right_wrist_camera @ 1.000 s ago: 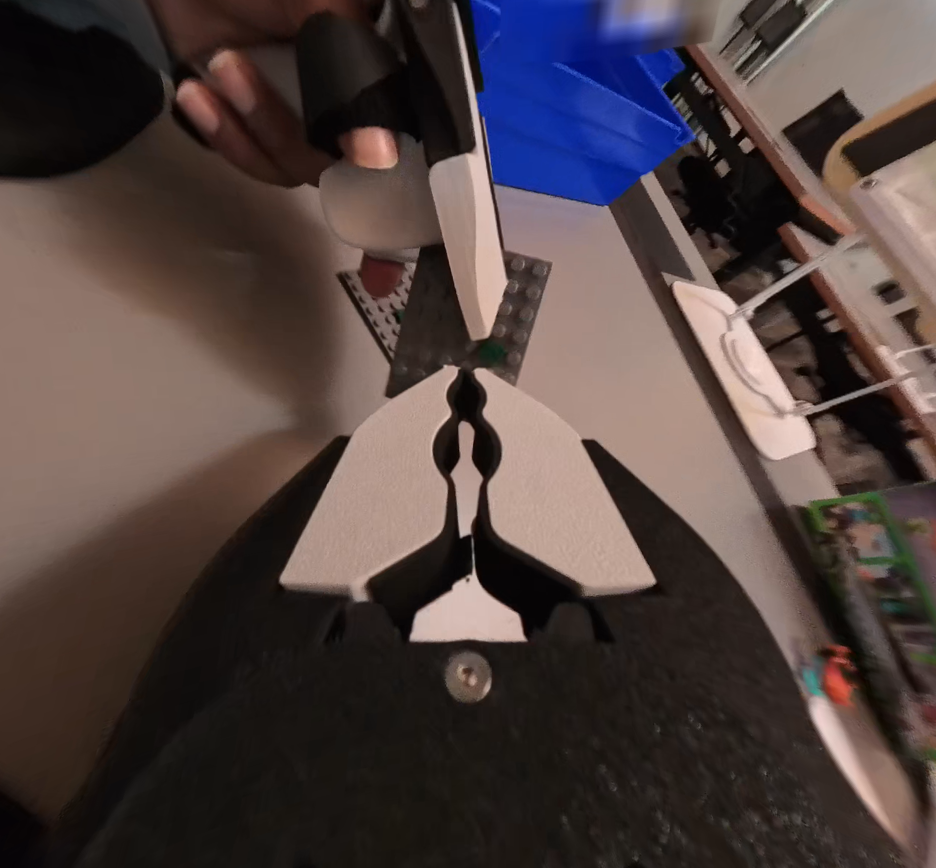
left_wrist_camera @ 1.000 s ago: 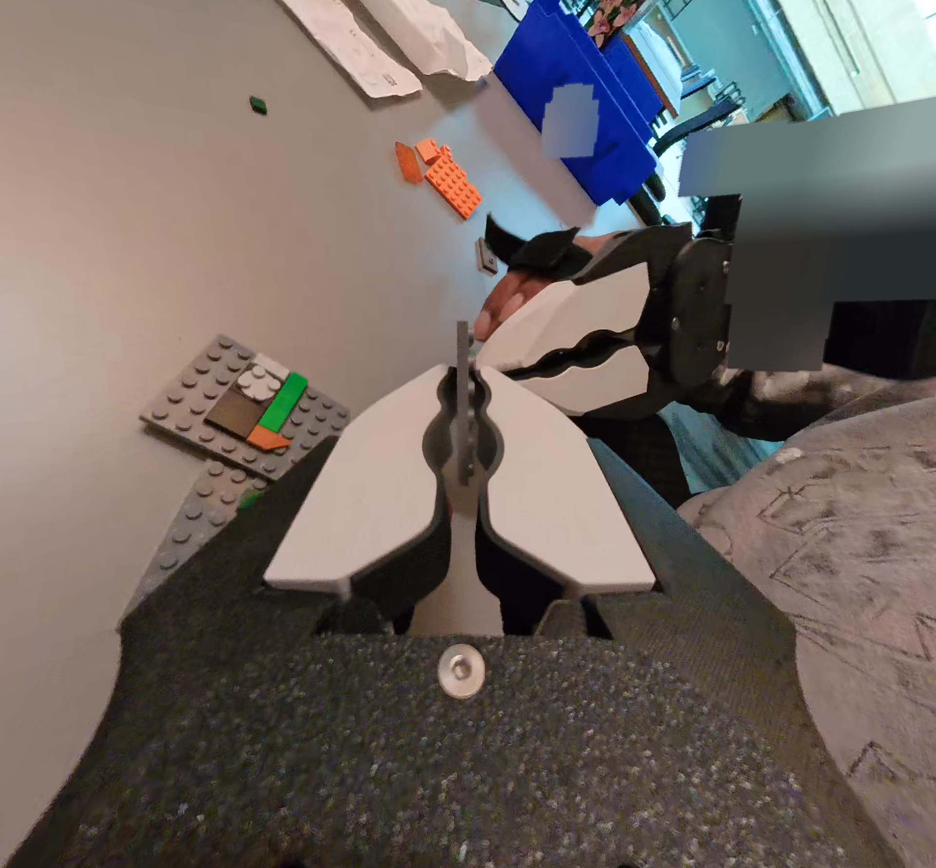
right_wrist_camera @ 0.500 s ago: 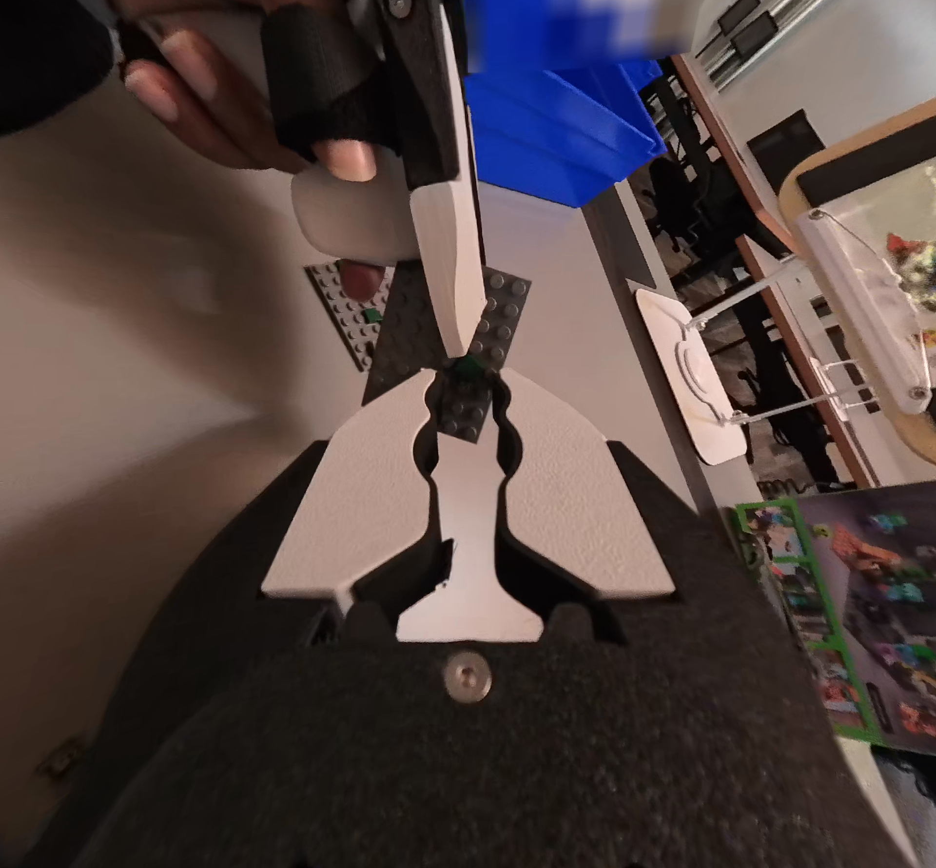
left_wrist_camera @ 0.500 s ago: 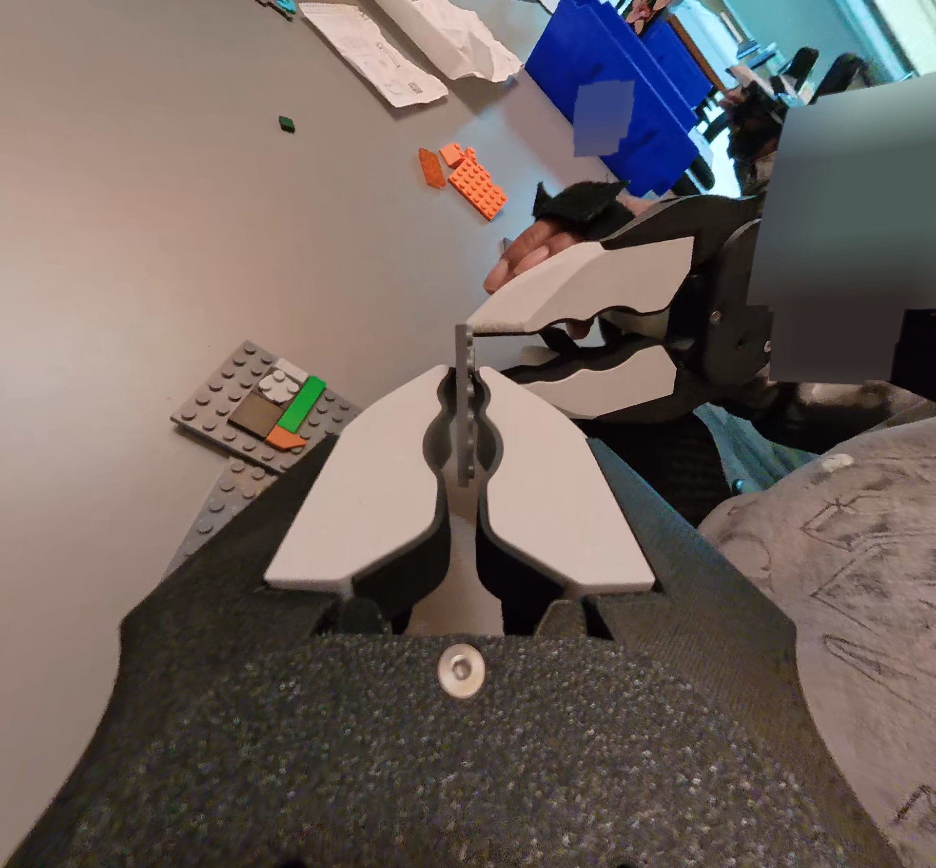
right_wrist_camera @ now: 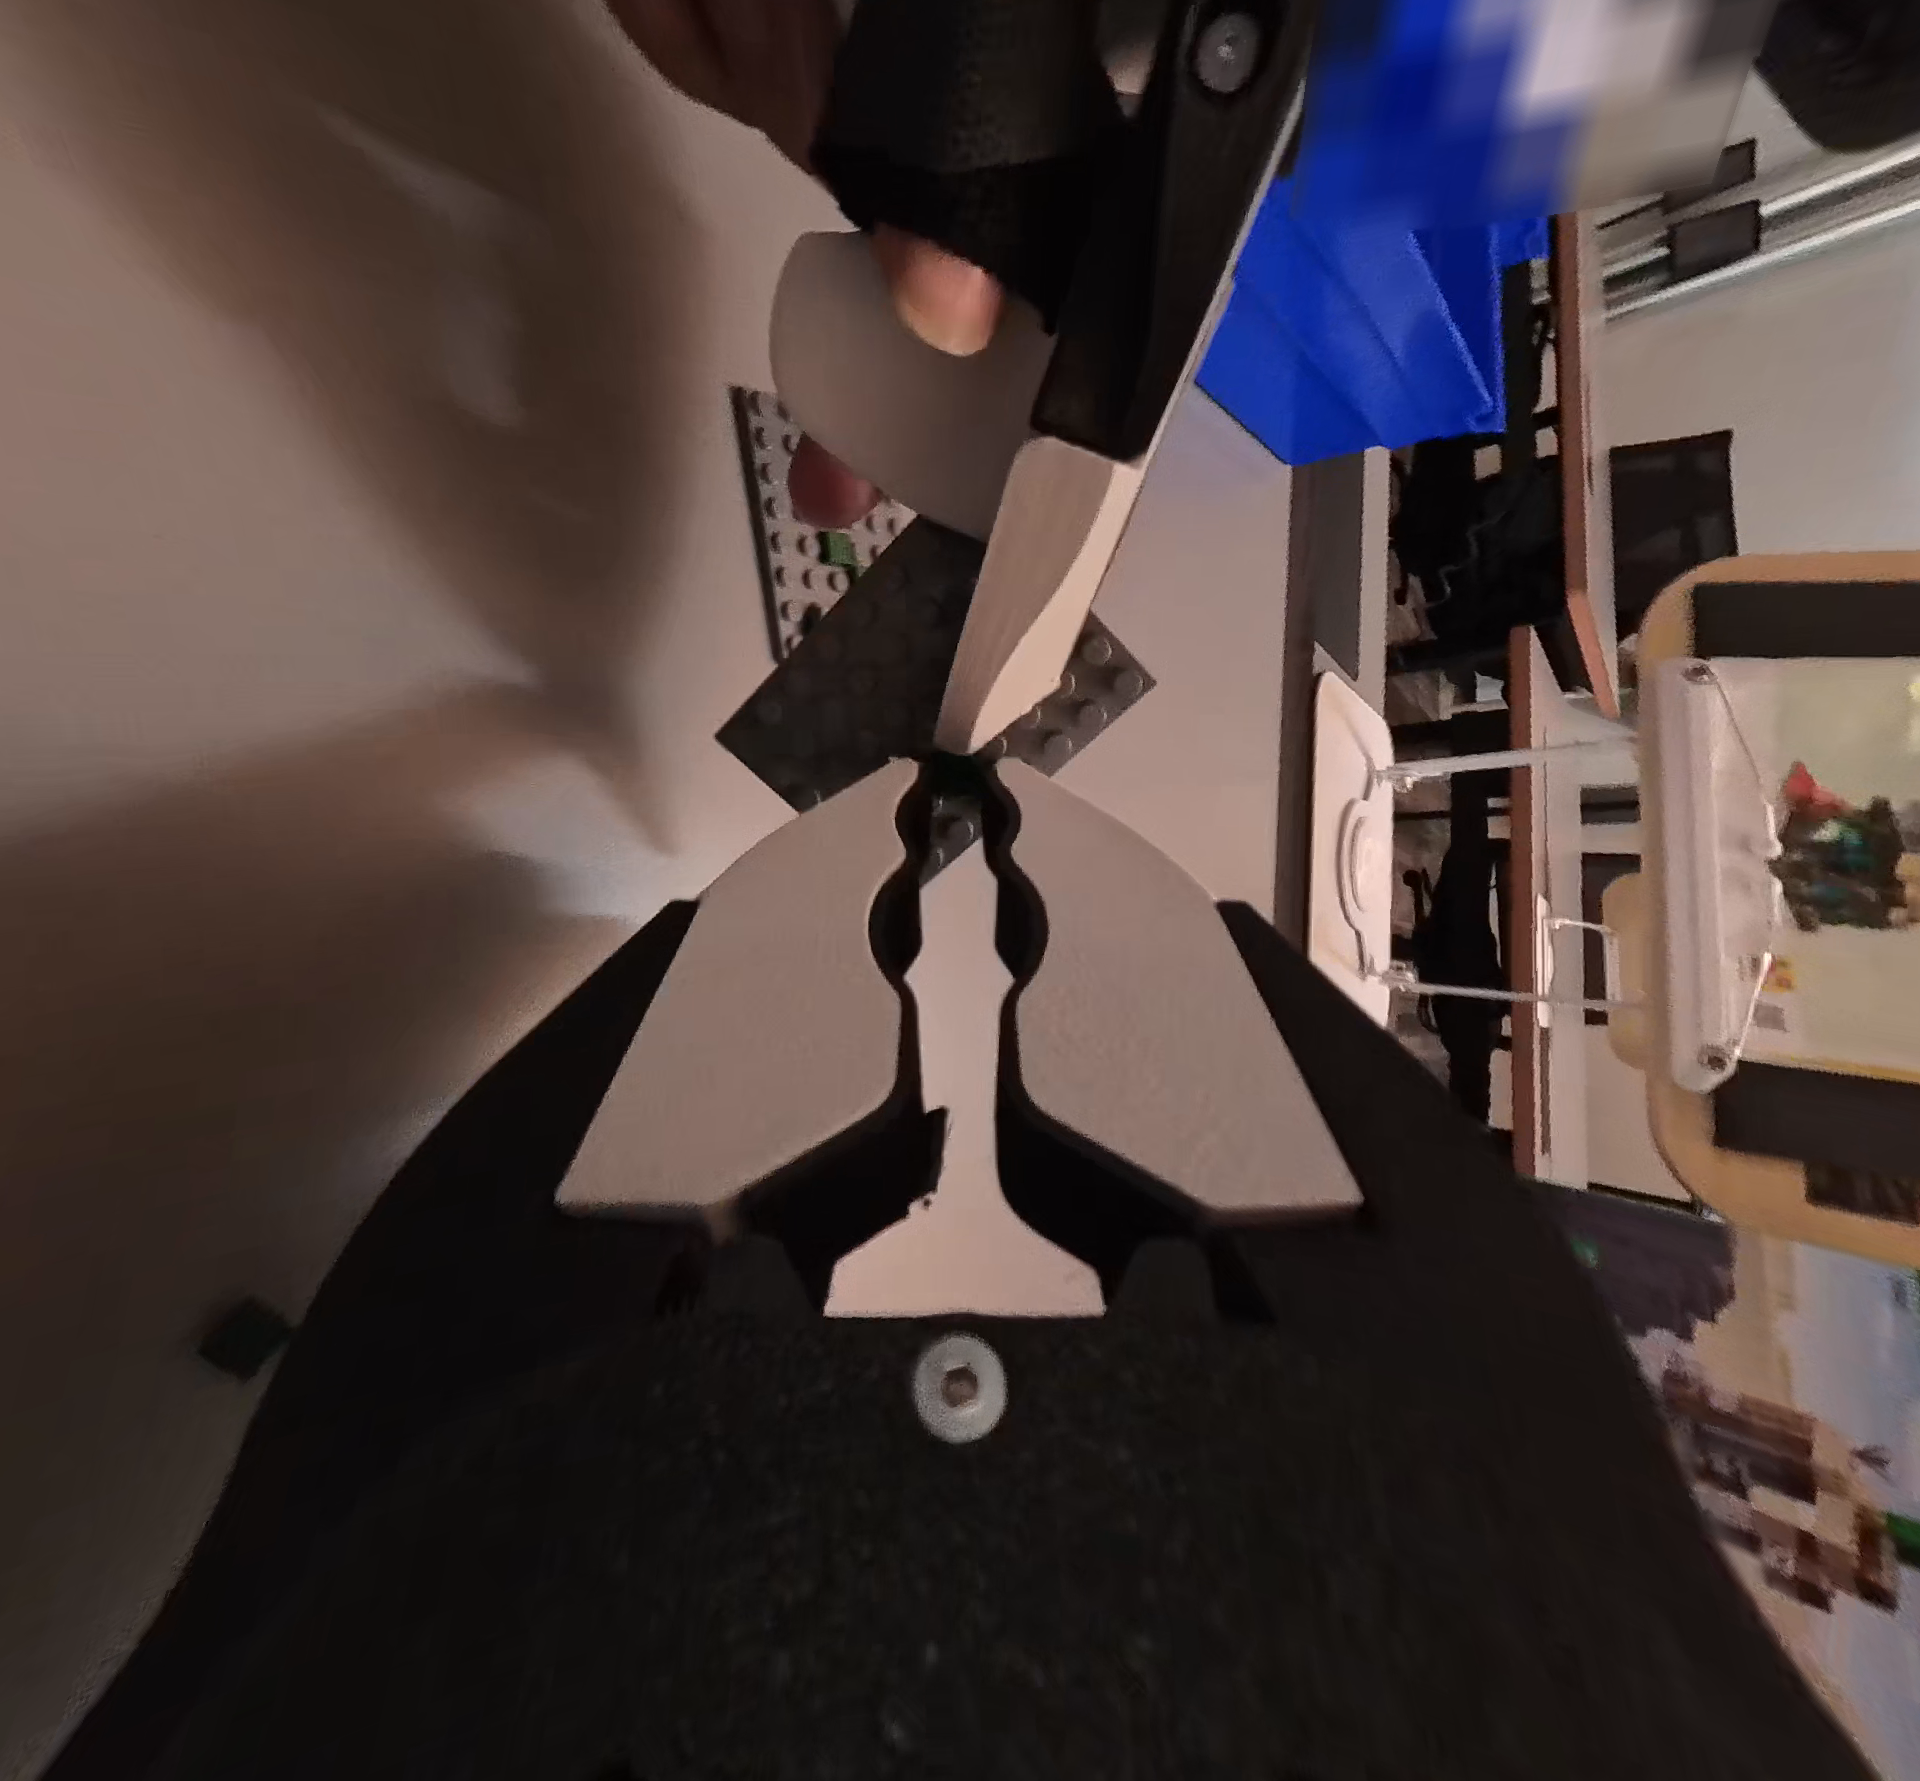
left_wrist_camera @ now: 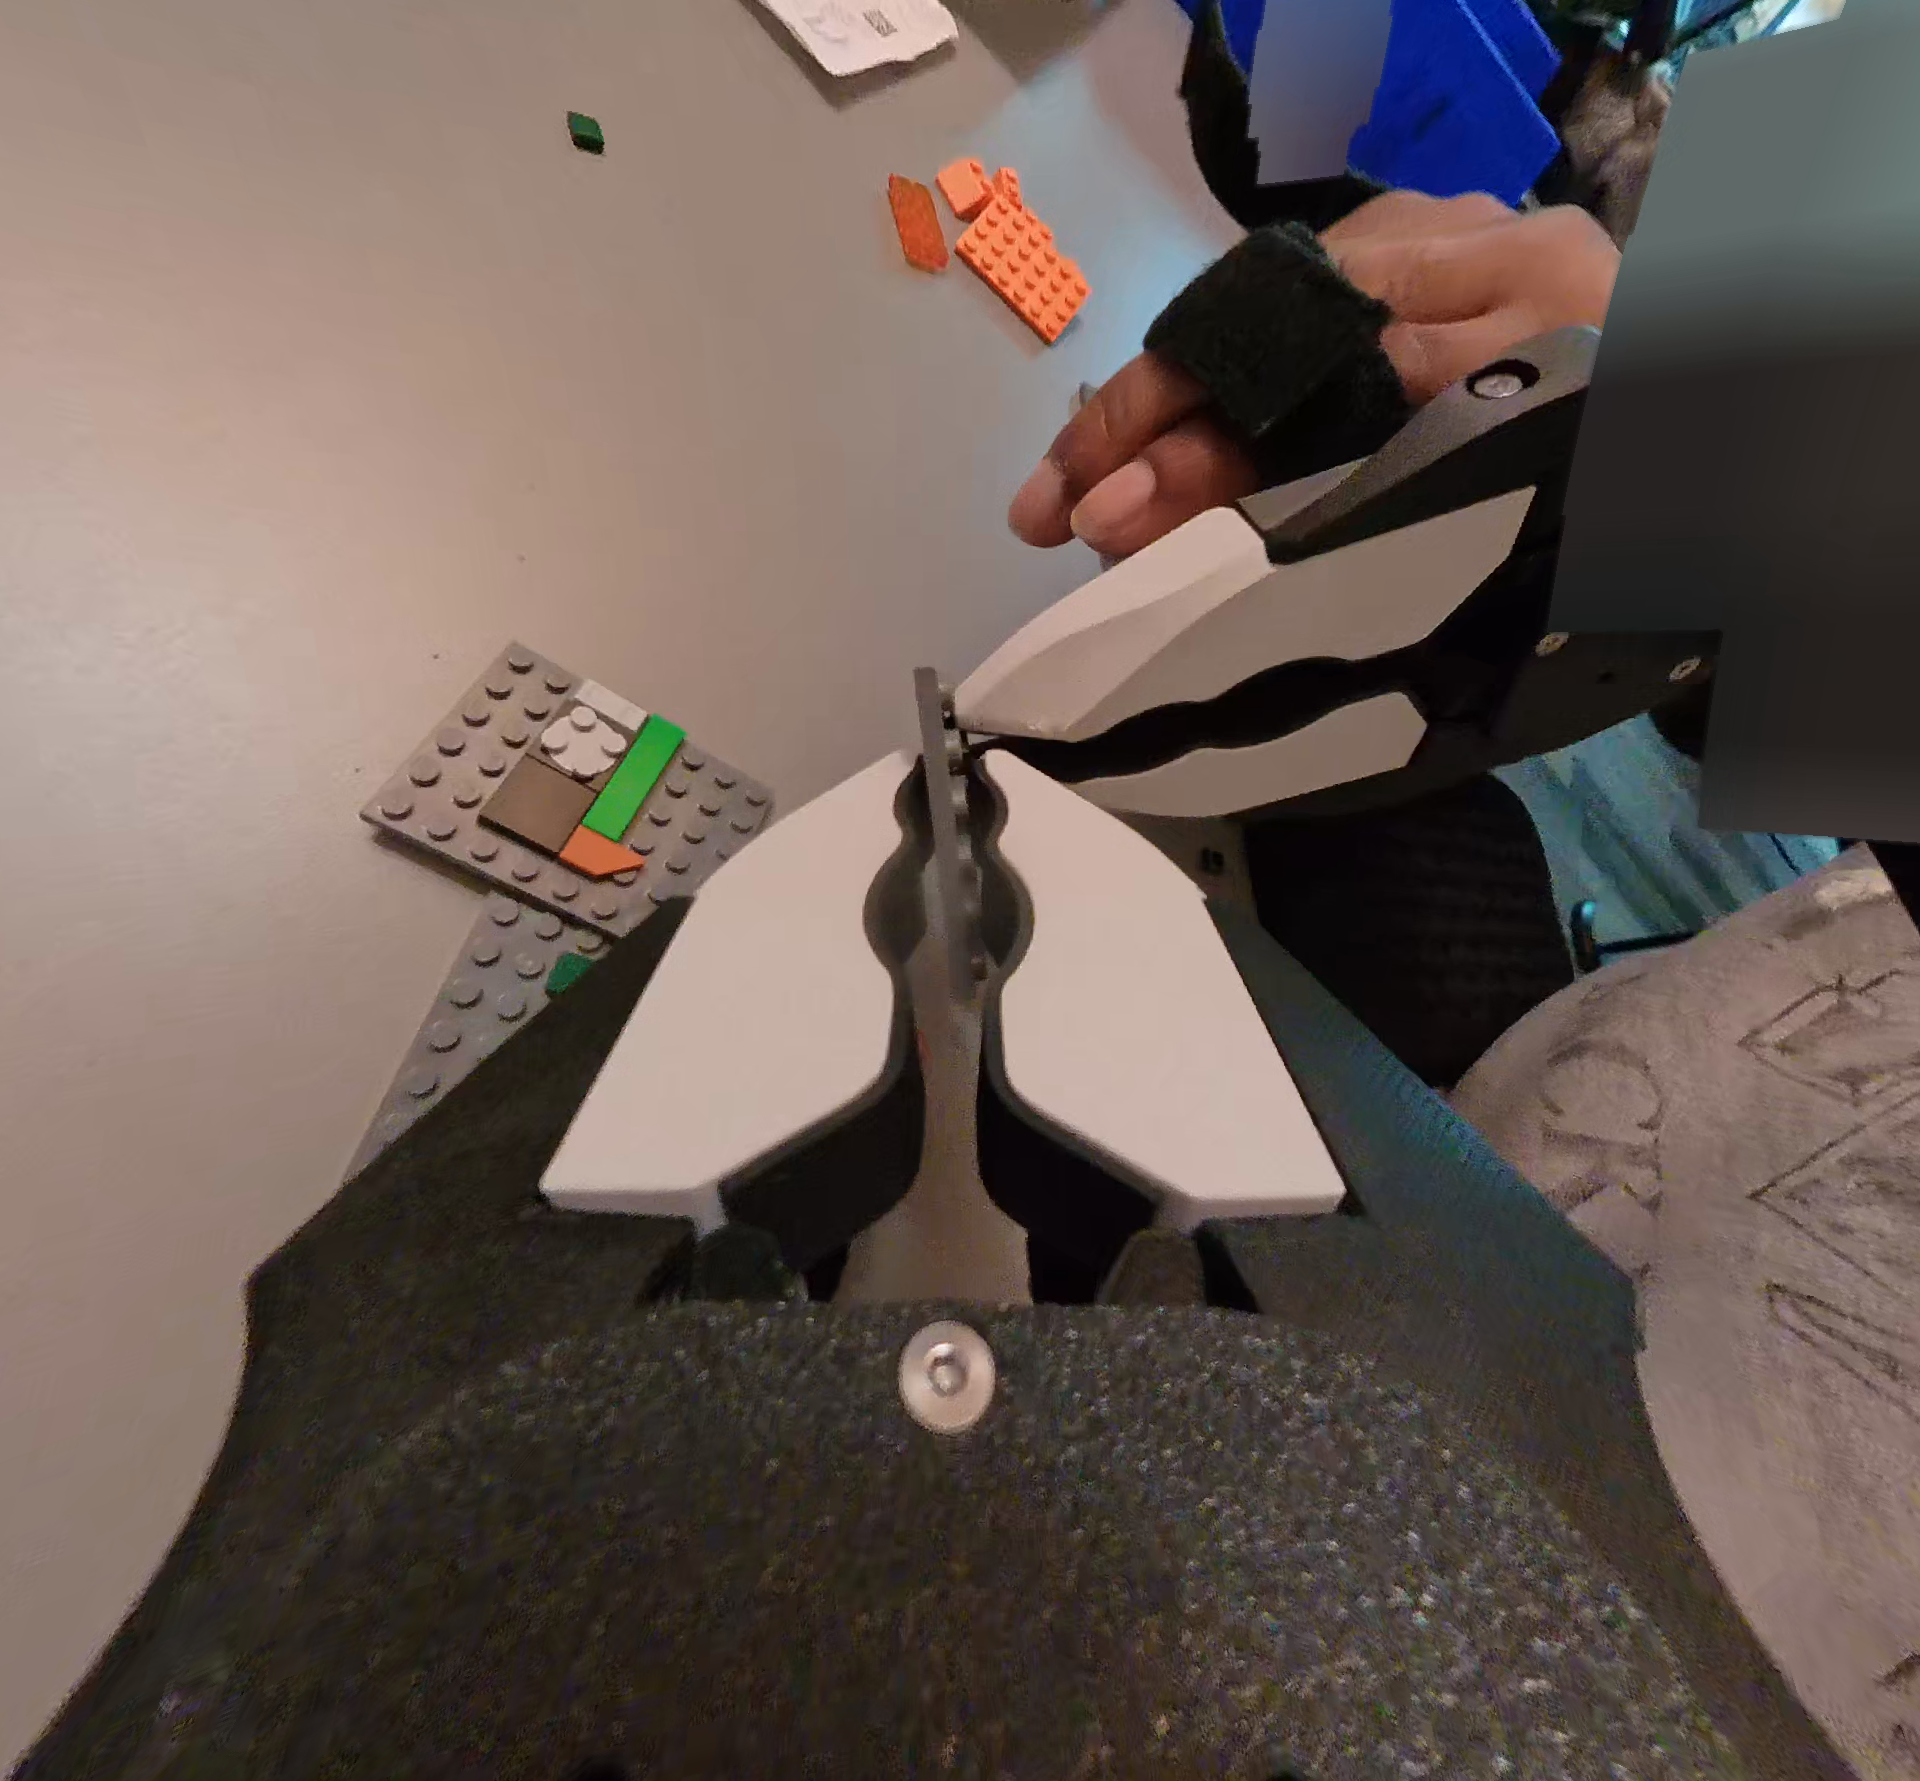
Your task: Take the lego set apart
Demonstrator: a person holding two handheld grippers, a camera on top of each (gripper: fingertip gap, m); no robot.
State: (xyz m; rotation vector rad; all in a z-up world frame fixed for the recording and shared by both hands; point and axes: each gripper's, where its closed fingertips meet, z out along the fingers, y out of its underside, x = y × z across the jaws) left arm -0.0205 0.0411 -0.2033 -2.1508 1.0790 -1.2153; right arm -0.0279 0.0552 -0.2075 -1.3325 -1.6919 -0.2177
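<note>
**2 grippers worked on 1 dark grey plate held above the table.**

The left gripper (left_wrist_camera: pixel 948 775) pinched the dark grey plate (left_wrist_camera: pixel 954 858) edge-on; the right gripper (right_wrist_camera: pixel 954 775) was pressed onto a small green piece (right_wrist_camera: pixel 951 767) on that plate. Already loose: orange pieces (left_wrist_camera: pixel 997 235) far right and a green tile (left_wrist_camera: pixel 585 131) far left. Left to strip: a grey baseplate (left_wrist_camera: pixel 468 775) at near left with 5 parts attached, and a light grey plate (left_wrist_camera: pixel 488 993) nearer.
</note>
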